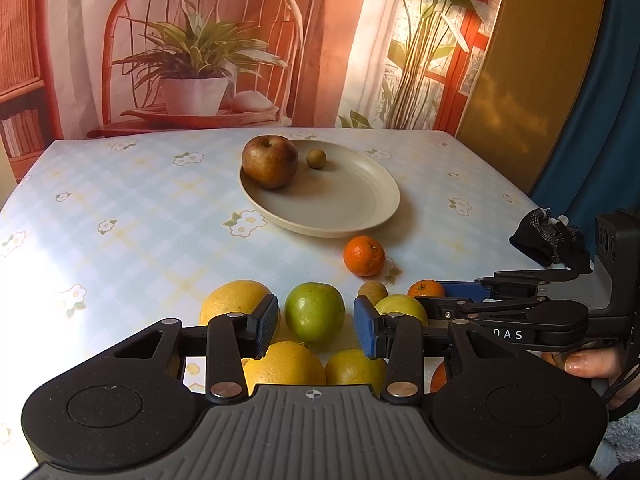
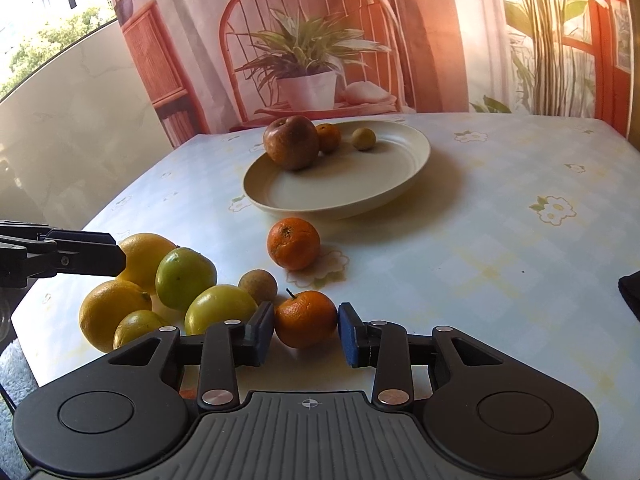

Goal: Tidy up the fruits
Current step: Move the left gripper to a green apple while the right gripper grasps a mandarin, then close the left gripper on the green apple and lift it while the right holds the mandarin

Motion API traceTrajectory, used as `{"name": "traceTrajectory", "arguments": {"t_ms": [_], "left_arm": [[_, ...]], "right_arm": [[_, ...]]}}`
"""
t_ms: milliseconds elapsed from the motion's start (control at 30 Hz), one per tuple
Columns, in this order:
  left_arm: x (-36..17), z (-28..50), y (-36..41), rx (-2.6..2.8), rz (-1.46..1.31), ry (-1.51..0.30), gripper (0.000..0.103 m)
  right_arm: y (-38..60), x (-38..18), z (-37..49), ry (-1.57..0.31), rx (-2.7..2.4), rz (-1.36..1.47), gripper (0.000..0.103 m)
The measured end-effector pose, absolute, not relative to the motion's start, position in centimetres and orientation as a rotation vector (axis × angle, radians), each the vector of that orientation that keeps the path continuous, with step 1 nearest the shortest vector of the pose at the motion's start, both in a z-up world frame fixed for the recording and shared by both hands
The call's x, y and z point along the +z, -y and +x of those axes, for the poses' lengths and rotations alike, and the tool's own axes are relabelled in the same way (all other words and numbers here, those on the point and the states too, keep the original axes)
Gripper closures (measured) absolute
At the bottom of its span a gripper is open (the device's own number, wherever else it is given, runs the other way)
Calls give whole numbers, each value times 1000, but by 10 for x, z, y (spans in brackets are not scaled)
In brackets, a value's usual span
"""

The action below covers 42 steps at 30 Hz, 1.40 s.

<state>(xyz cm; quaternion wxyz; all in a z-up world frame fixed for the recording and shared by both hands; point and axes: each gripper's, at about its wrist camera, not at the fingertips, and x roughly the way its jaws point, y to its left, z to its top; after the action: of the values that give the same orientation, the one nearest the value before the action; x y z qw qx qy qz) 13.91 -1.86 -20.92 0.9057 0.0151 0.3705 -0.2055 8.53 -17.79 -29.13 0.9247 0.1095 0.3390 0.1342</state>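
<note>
Near the cream plate, on the flowered tabletop: a round, dimpled mandarin, stem up (no long axis to speak of). Flanked by the right gripper, blue pads at its sides, contact unclear. Left gripper open, hovering empty over a smooth green fruit.

I seem to be working in a home, at a dining-style table under a glossy pale-blue checked oilcloth printed with white flowers, where a shallow cream ceramic plate and loose fruit sit. Behind it hangs a printed fabric backdrop showing a red wicker chair and a potted plant, so the room beyond is staged. At the left of my right-hand view, a sunlit window onto green trees suggests an apartment.
</note>
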Motion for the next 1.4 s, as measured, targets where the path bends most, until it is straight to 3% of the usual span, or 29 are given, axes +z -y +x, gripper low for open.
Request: {"name": "traceTrajectory", "arguments": {"t_ms": [600,1400], "left_arm": [[-215,177,21,-437,-28,-892,60],[-229,207,71,-423,302,-1007,59]], "right_arm": [[207,-297,94,-518,179,205,71],[212,-301,90,-519,216,260,71]]}}
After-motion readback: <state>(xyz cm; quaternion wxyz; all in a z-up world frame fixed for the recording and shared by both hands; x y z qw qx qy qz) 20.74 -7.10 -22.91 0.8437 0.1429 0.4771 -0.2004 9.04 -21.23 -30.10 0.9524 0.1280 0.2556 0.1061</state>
